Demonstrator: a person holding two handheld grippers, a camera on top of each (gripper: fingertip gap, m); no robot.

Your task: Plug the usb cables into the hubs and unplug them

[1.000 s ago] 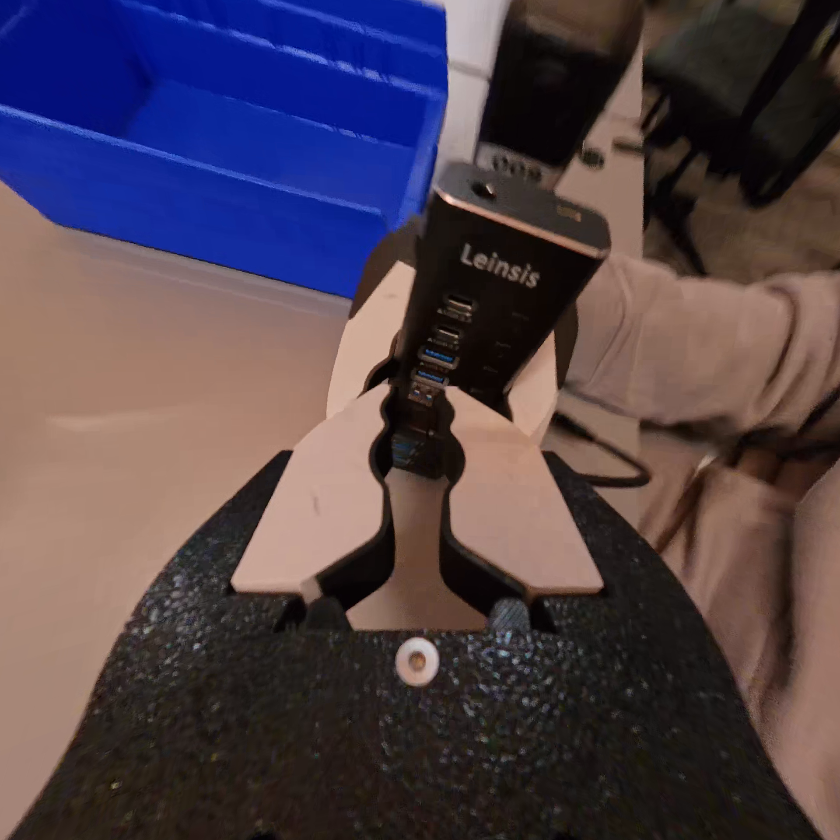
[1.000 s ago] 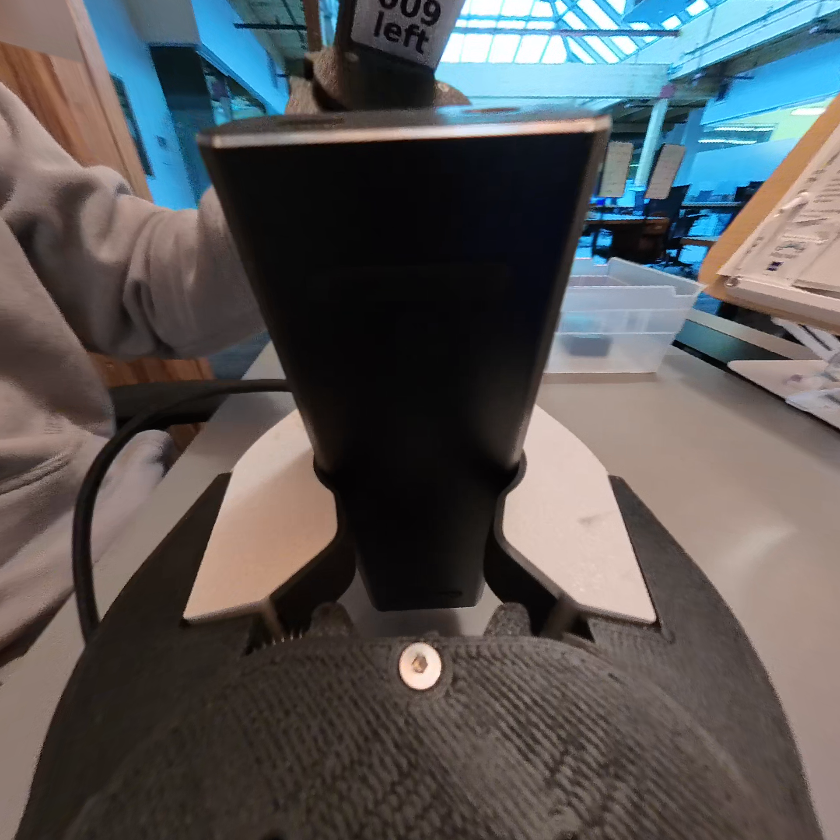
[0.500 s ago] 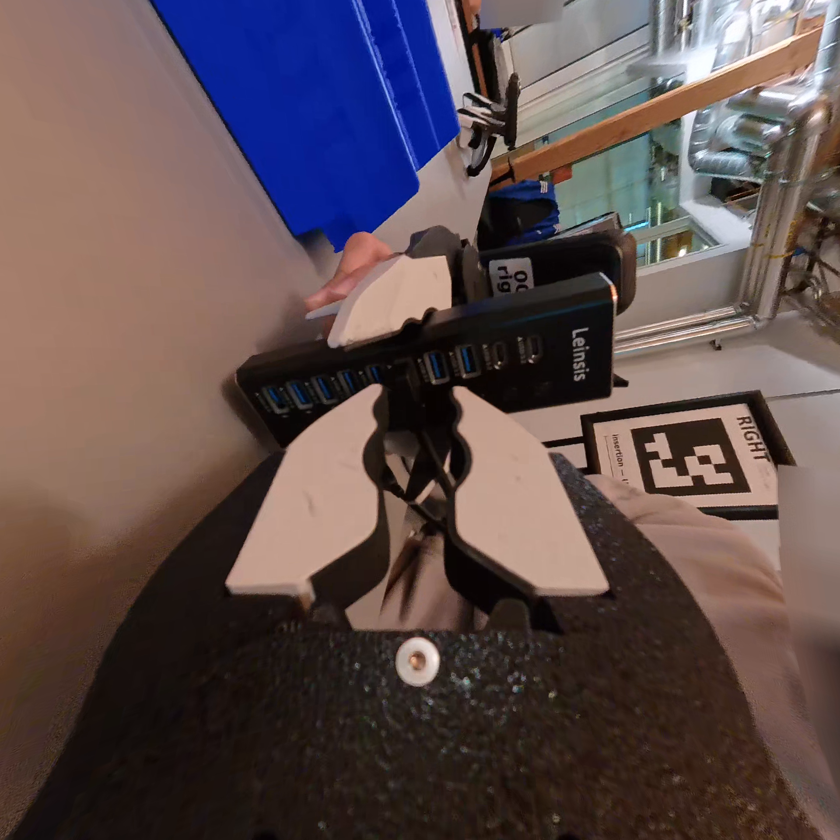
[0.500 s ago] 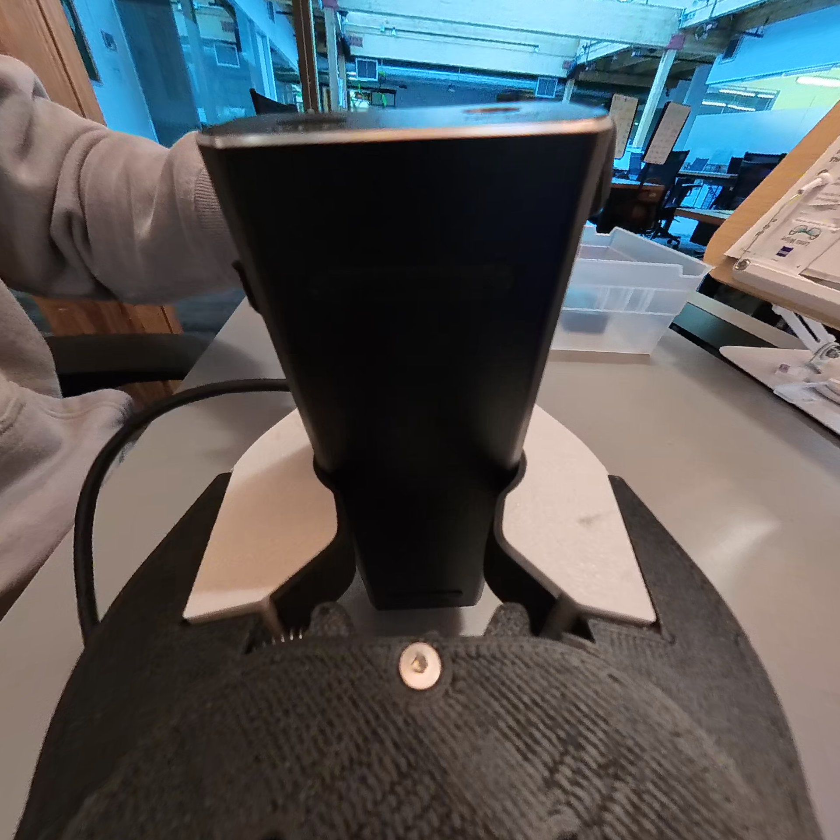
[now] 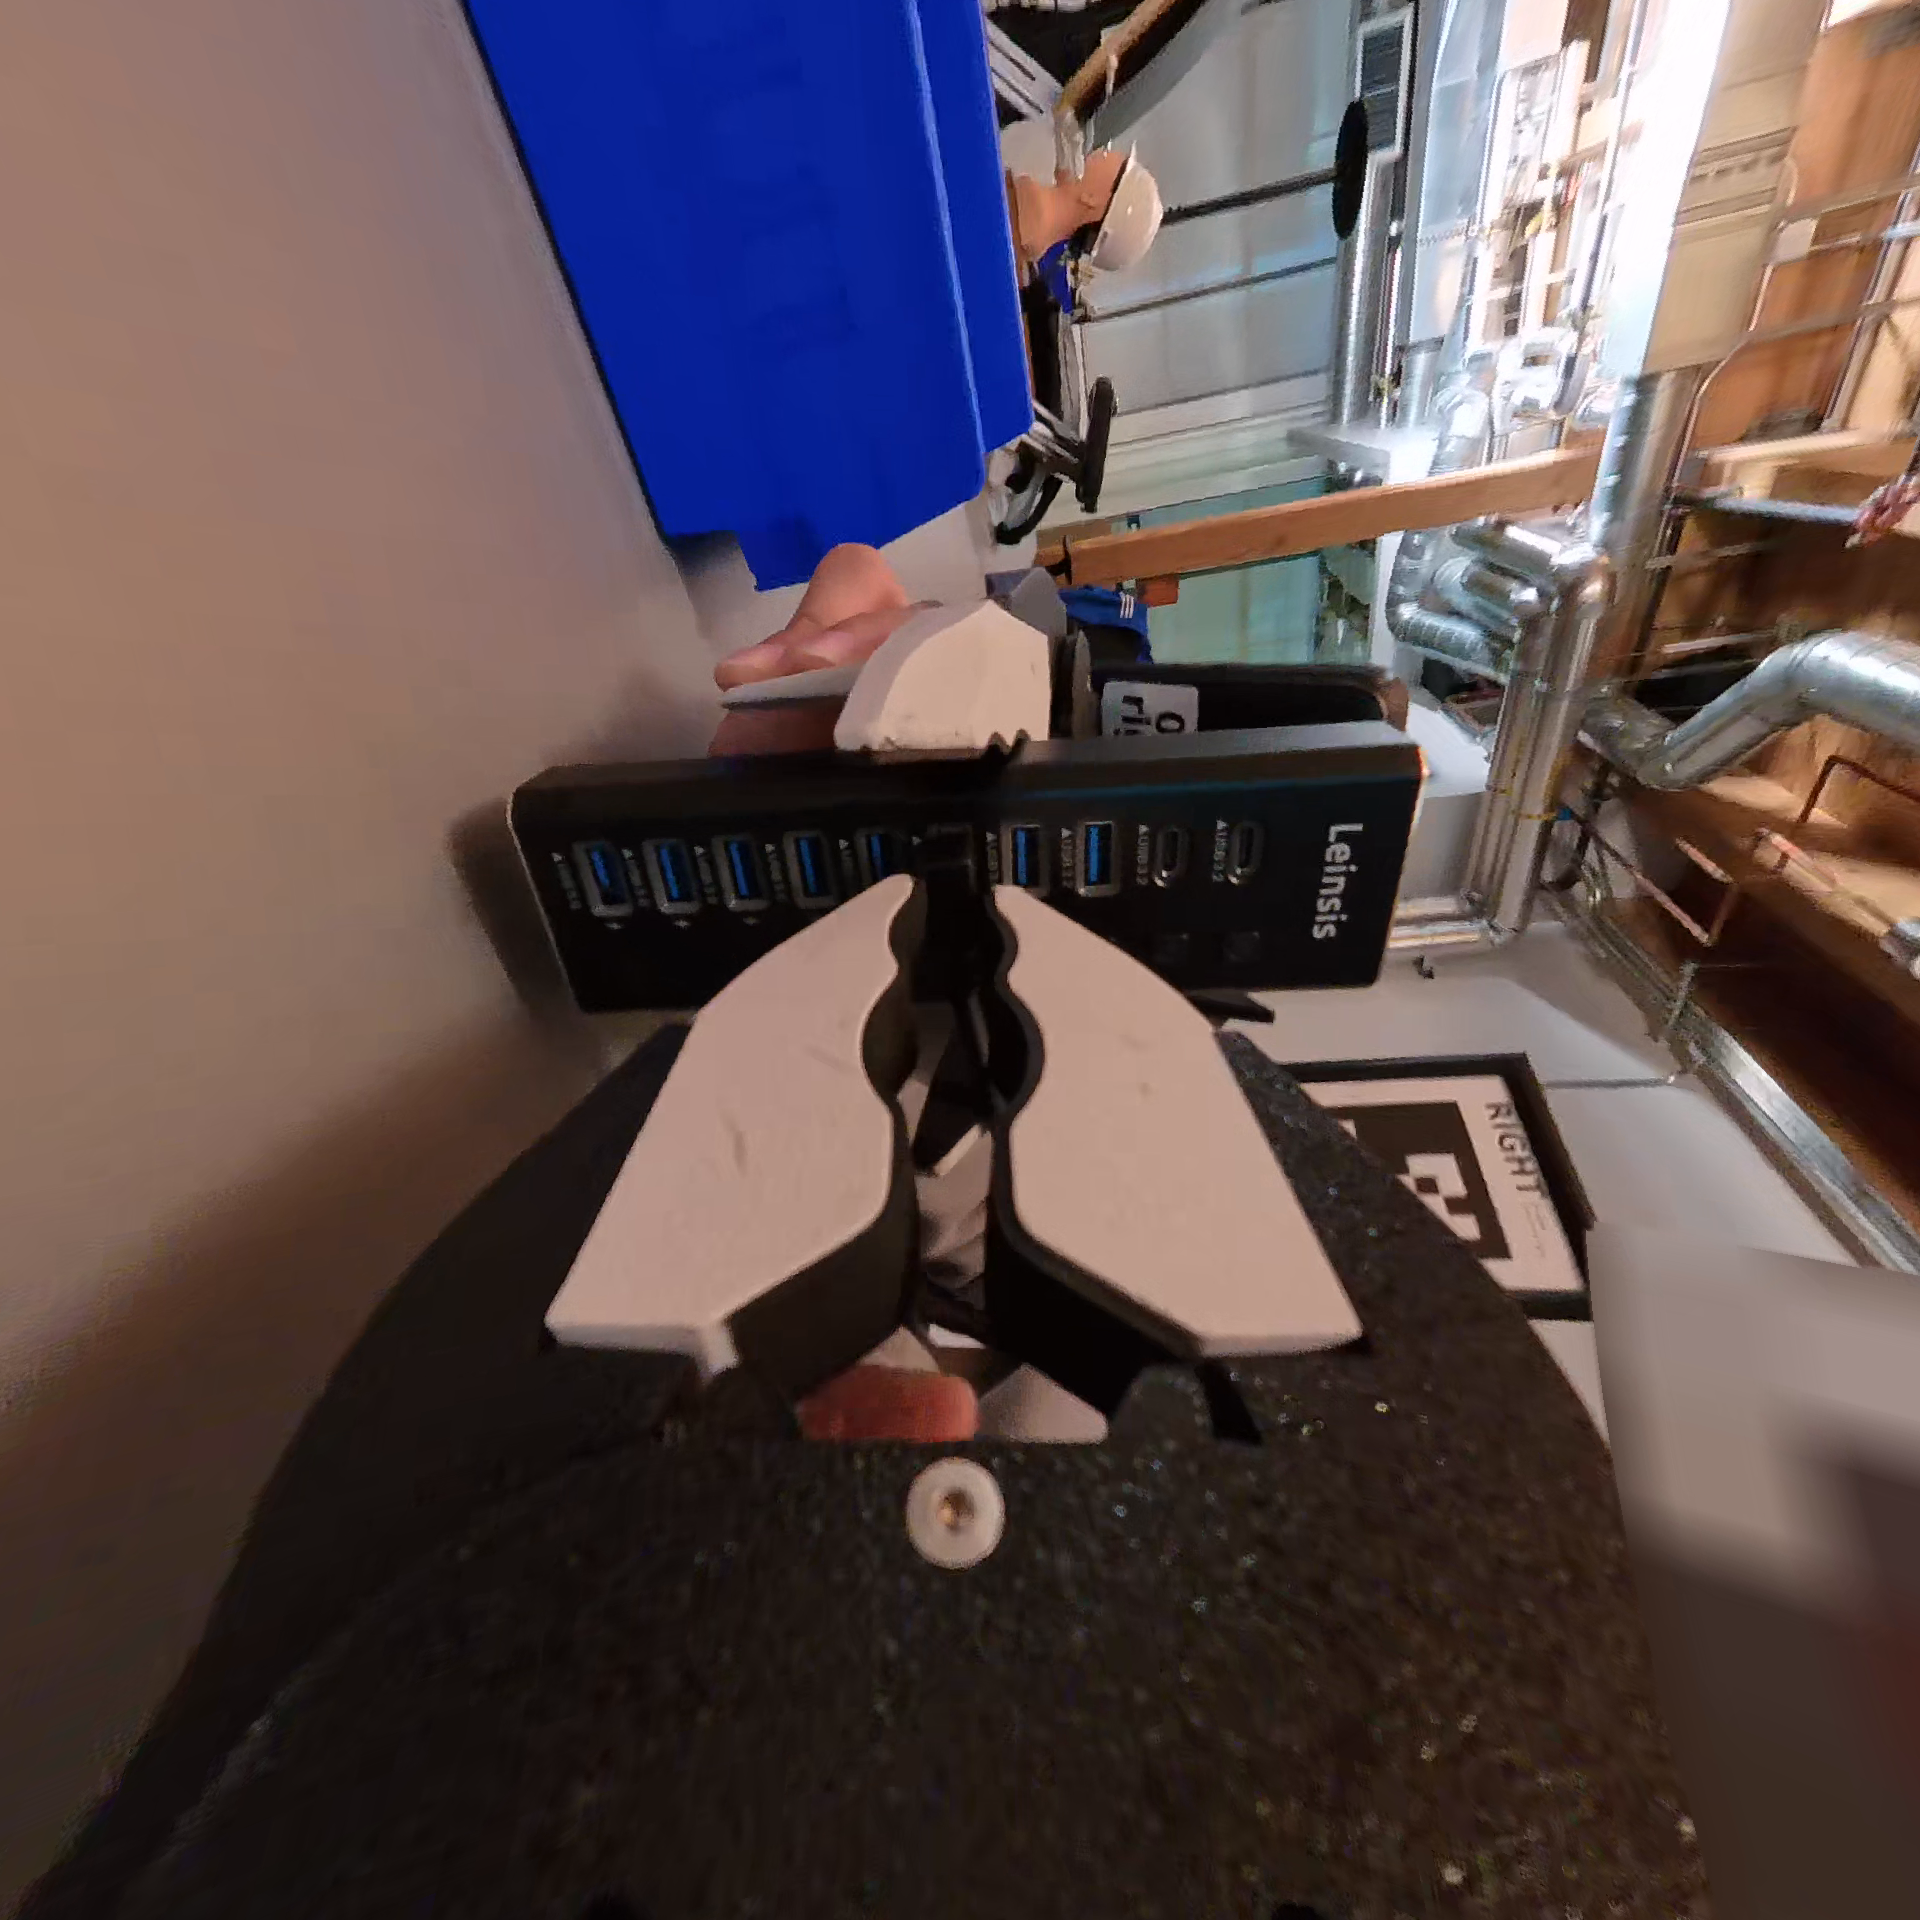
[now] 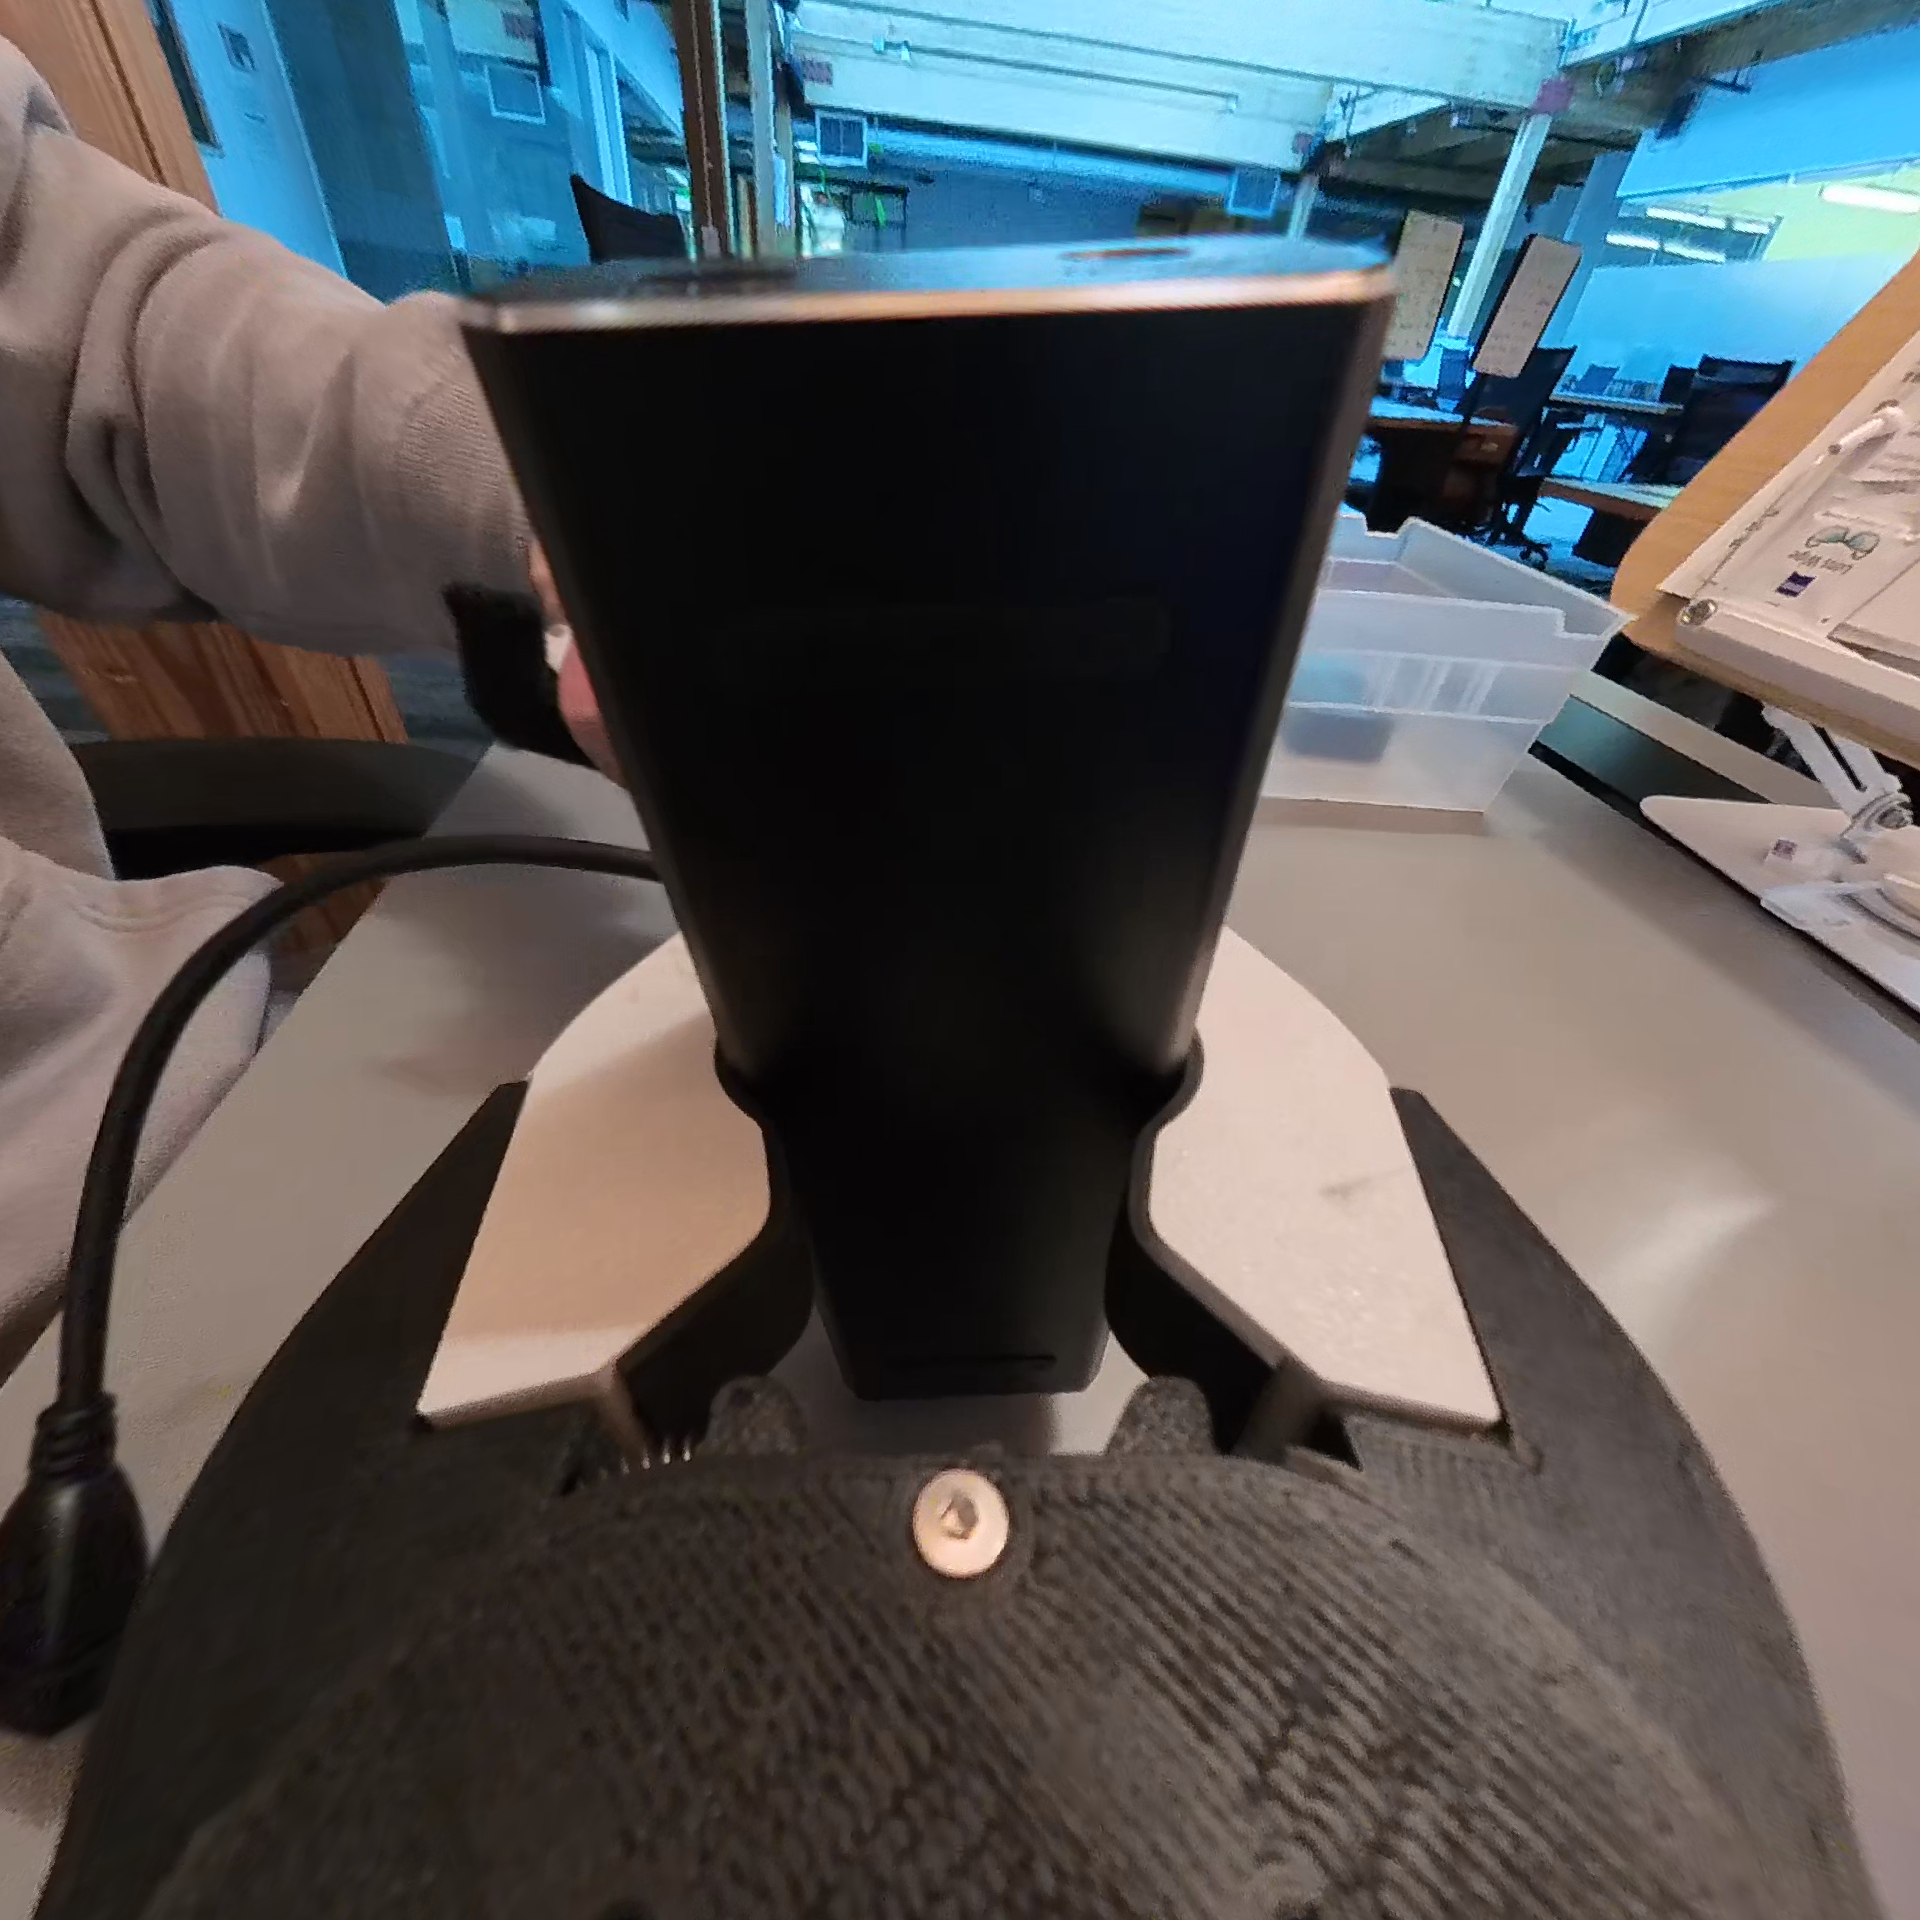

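- Left wrist view: left gripper [image 5: 951, 940] pinches a black plug [image 5: 948, 854], its fingers nearly together; the plug sits in a port of the hub [image 5: 1299, 914], straight ahead at the fingertips.
- Beyond the hub, the right gripper [image 5: 951, 681] clamps its far edge; a blue bin [image 5: 769, 291] stands farther off on the table [image 5: 260, 520].
- Right wrist view: right gripper [image 6: 956, 1081] is pressed on the hub [image 6: 935, 675], which rises between its fingers [image 6: 613, 1174].
- Left of it, a black cable [image 6: 145, 1049] loops over the table [image 6: 1558, 1091]; a clear bin [image 6: 1423, 686] lies ahead to the right.
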